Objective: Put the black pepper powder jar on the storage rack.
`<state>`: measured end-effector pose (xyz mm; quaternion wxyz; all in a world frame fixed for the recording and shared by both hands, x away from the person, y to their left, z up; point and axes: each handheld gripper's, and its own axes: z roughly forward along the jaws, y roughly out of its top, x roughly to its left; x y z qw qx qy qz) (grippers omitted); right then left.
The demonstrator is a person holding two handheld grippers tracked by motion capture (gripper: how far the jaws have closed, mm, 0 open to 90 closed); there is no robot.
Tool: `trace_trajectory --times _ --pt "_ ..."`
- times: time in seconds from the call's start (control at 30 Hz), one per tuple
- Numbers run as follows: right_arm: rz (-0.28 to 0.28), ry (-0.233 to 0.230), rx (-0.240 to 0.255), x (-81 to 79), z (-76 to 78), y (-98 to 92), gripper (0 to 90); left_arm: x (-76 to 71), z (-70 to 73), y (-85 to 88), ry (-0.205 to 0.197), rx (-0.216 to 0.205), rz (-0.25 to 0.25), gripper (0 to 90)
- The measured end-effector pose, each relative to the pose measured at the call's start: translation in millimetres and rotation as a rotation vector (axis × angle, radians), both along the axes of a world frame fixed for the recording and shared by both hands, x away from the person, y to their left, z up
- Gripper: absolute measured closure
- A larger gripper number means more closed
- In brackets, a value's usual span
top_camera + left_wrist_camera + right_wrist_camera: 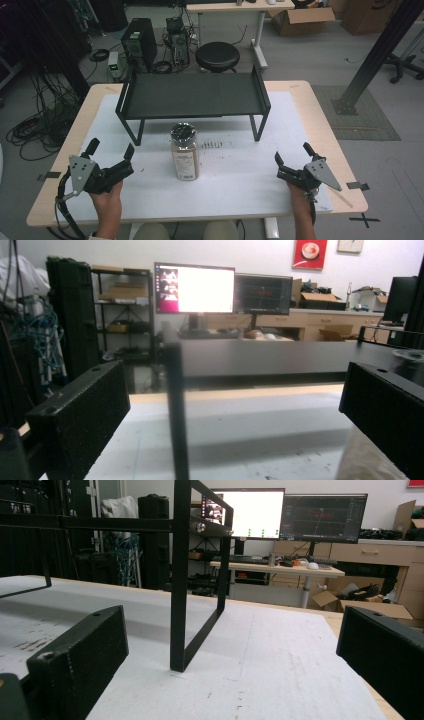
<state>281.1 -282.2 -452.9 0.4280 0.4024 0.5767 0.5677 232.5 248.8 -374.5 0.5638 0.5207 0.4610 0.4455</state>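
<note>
From the high view, a clear plastic spice jar with a dark round lid and brownish contents [184,152] stands upright on the white sheet covering the wooden surface [320,107], just in front of a low black metal shelf rack [192,95]. The left gripper [111,148] rests near the front left edge, well apart from the jar, its fingers spread wide and empty. The right gripper [291,152] sits near the front right edge, also well apart from the jar, its fingers apart and holding nothing. A hand grips each tool from below.

In the left gripper view, the two black fingers [80,415] stand wide apart, with a rack leg [176,410] and the rack's dark top between them. Lit monitors [195,289] glow in the background.

In the right gripper view, the fingers [80,662] are again wide apart, framing the rack's right leg loop [195,595] on the white sheet.
</note>
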Motion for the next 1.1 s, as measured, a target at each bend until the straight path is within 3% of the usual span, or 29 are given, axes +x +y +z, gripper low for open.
trace_trajectory --times 0.47,0.77,1.1 --pt "0.000 0.003 -0.002 0.2 0.1 0.2 0.0 -5.0 11.1 -39.2 0.047 -0.031 -0.102 0.2" --pt "-0.001 0.005 -0.001 0.4 0.1 0.2 0.0 -12.0 5.0 -75.3 0.058 0.008 -0.088 0.3" --pt "0.000 0.007 0.000 0.5 0.2 0.0 0.0 -13.2 -6.6 -102.5 0.089 -0.011 -0.090 0.2"
